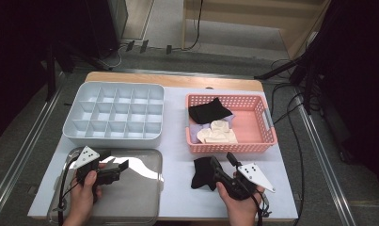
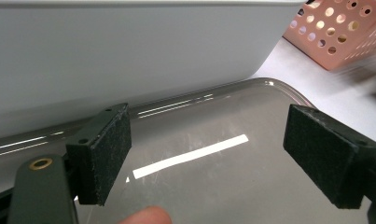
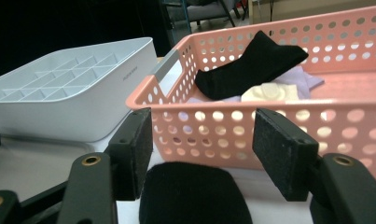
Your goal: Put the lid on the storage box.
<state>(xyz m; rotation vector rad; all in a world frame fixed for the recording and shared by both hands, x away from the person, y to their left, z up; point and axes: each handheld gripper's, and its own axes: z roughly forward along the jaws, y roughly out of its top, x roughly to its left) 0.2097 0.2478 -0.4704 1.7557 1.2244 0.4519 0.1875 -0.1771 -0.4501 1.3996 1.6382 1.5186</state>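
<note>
Your right tongs [image 1: 225, 162] stand apart just right of the black sock [image 1: 203, 173], which lies lengthwise beside them; left tongs [image 1: 117, 167] gape empty.

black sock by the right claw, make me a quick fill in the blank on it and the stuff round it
1. The black sock on the table lies in front of the ____ basket.
2. The left claw hovers over the metal ____, jaws open with nothing between them.
3. The white organizer has all its compartments ____.
4. Inside the basket, a second black sock lies on cream and ____ socks.

Missing words: pink; tray; empty; purple
</note>
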